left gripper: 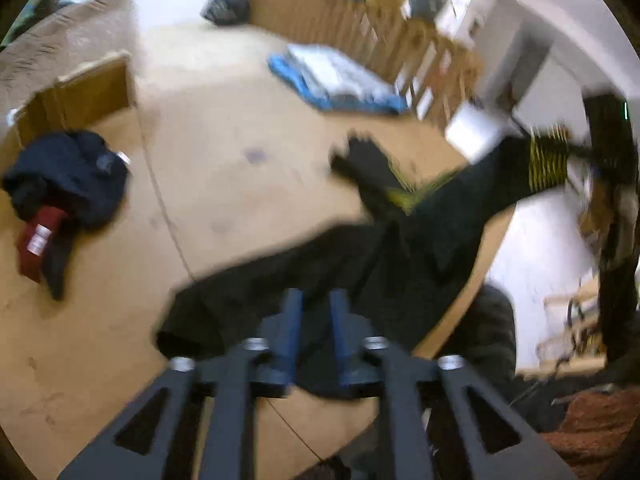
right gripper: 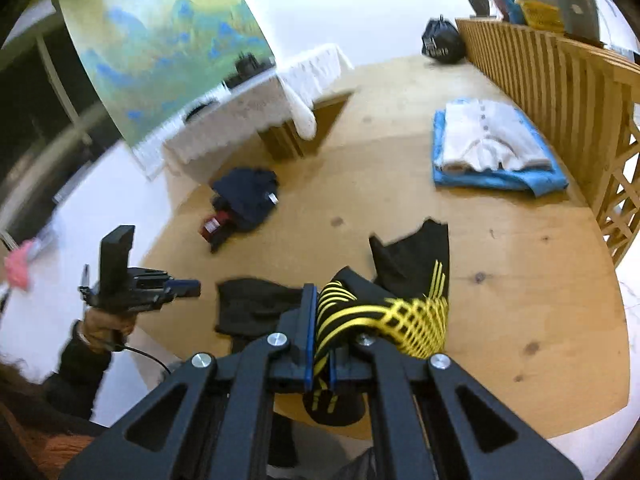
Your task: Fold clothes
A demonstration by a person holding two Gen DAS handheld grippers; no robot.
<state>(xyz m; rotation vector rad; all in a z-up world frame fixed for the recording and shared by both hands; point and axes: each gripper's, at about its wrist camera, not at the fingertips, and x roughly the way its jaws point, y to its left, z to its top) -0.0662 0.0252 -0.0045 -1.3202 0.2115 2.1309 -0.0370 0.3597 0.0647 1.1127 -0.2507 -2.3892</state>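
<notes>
A black garment with yellow stripes [right gripper: 404, 276] lies partly on the round wooden table [right gripper: 520, 280], near its front edge. My right gripper [right gripper: 322, 312] is shut on a yellow-striped part of it and holds that part up. In the left wrist view the same garment [left gripper: 320, 264] stretches from my left gripper [left gripper: 316, 300] up to the right gripper [left gripper: 600, 152]. The left gripper's blue fingers [left gripper: 292, 320] stand apart over the black cloth without pinching it. From the right wrist view the left gripper [right gripper: 188, 288] hangs left of the garment, off the table edge.
A folded white garment [right gripper: 488, 136] lies on a folded blue one [right gripper: 500, 180] at the table's far right, beside a wooden slatted railing [right gripper: 560, 80]. A dark blue and red heap of clothes [right gripper: 240, 204] lies far left. A black bag [right gripper: 442, 44] sits at the back.
</notes>
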